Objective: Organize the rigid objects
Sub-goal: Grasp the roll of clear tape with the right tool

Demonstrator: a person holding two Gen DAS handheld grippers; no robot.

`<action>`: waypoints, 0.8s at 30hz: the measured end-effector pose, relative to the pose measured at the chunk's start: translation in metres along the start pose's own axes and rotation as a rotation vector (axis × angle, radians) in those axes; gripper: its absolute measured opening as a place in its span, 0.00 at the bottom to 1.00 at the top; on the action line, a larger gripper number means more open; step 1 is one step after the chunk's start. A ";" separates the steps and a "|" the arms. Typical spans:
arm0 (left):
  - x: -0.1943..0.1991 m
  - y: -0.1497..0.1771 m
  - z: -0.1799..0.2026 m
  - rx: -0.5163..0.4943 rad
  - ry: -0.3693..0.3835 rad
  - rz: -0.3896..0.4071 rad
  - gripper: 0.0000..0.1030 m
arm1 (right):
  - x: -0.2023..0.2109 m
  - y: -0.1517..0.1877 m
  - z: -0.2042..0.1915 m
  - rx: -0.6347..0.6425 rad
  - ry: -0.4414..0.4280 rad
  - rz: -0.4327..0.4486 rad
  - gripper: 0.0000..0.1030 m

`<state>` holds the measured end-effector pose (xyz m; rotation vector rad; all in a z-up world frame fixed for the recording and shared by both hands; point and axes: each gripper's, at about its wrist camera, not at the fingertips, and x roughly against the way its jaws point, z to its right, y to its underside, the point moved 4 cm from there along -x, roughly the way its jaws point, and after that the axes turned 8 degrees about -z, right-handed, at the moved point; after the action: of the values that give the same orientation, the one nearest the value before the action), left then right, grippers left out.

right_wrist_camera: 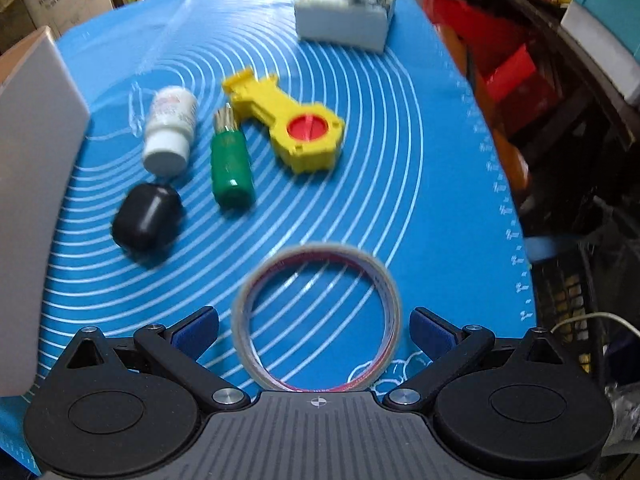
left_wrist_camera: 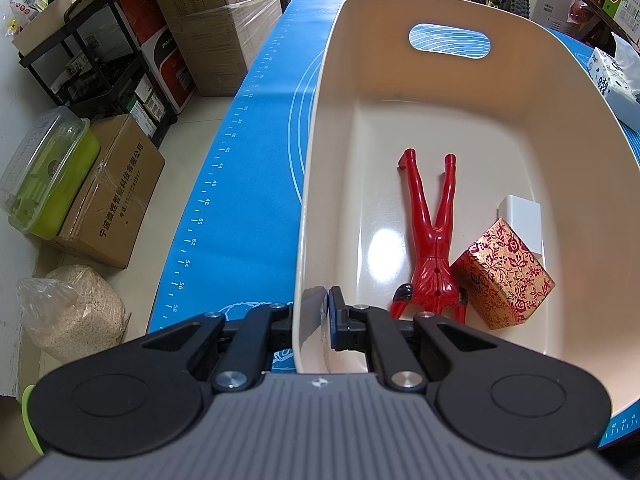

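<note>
Left gripper (left_wrist_camera: 316, 312) clamped tight on the near rim of the cream plastic bin (left_wrist_camera: 320, 128), one pad outside the wall, the other blue pad (left_wrist_camera: 334, 316) inside it. Just beyond the inner pad, on the bin floor: a red plastic figure (left_wrist_camera: 434, 240) lying flat, legs pointing away from the fingers. Right of the figure, touching its hip: a red-and-gold floral gift box (left_wrist_camera: 504, 274), tilted on an edge. Behind that box, a small white block (left_wrist_camera: 522, 216) near the right wall. Farther out, an oval handle cutout (left_wrist_camera: 450, 40) in the far wall, with the blue measuring mat (left_wrist_camera: 248, 168) under and left of the bin.

Right gripper (right_wrist_camera: 314, 330) spread wide, blue pads (right_wrist_camera: 196, 332) well clear of anything. Dead between the fingers, touching neither: a tape roll (right_wrist_camera: 316, 320) lying flat on the blue mat (right_wrist_camera: 420, 184). Ahead and left of the fingers: a black rounded case (right_wrist_camera: 146, 220). Beyond that, a white pill bottle (right_wrist_camera: 170, 132) on its side, and just right of it a green-handled tool (right_wrist_camera: 232, 168), bits pointing away. Right again, a yellow plastic tool with a red round centre (right_wrist_camera: 298, 128). Farthest out, a white tissue pack (right_wrist_camera: 346, 10), blurred. Far left of the fingers, the bin's outer wall (right_wrist_camera: 36, 168).
</note>
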<state>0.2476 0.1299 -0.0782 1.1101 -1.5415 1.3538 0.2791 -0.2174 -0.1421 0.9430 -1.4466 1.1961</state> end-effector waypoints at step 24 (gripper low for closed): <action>0.000 0.000 0.000 0.000 0.000 0.000 0.11 | 0.041 -0.008 -0.003 0.021 0.007 0.187 0.84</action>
<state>0.2477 0.1302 -0.0782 1.1098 -1.5421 1.3534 0.2788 -0.2153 -0.0998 0.8304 -1.5463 1.3515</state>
